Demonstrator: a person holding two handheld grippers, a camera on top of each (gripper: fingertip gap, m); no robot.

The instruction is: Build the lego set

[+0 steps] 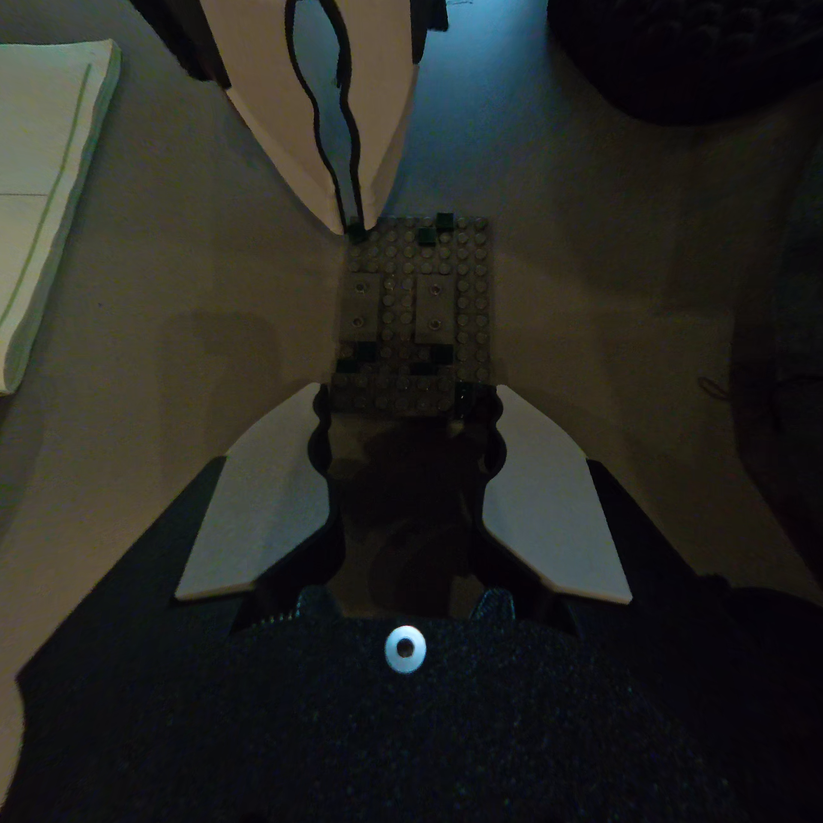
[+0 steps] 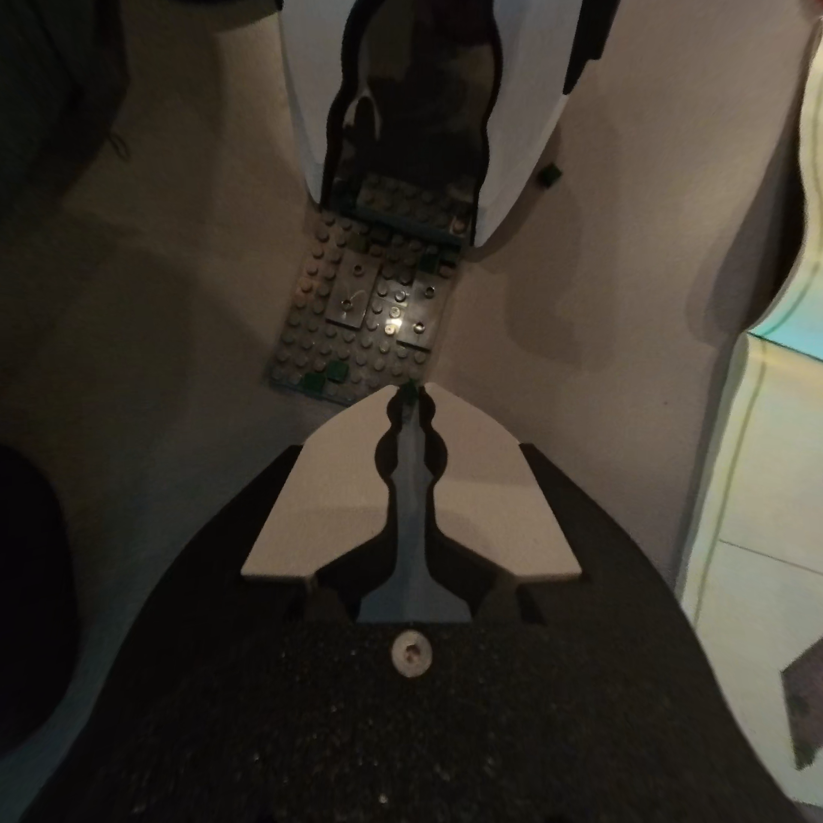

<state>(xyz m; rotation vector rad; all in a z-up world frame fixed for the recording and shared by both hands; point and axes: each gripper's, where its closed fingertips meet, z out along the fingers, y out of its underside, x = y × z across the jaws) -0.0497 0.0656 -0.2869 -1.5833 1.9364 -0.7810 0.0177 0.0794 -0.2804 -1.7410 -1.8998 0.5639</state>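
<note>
Item one, nearest in the left wrist view: the left gripper (image 1: 407,401), white-shelled with black wavy pads, is bracing the near short end of the grey studded rectangular lego baseplate (image 1: 416,311) between widely spread fingers, gripping its edges as far as can be judged. The baseplate is lying flat on the pale tabletop (image 1: 178,311), its long axis running from 6 o'clock to 12 o'clock away from this gripper, and is carrying two smooth grey rectangular tiles (image 1: 360,305) and several small dark green square plates (image 1: 427,236). Item two, at the far end: the right gripper (image 2: 407,392) is pinching a small dark green lego piece (image 2: 408,392) with its fingers nearly closed, hovering at the plate's corner, at 11 o'clock in the left view; whether the piece is touching the studs cannot be told. The right gripper is nearer the target corner, so the seating press would fall to it. Item three: a loose dark square piece (image 2: 547,176) is lying at 1 o'clock in the right view. Item four: a pale stack of paper (image 1: 44,178) at 10 o'clock. No containers are showing.
</note>
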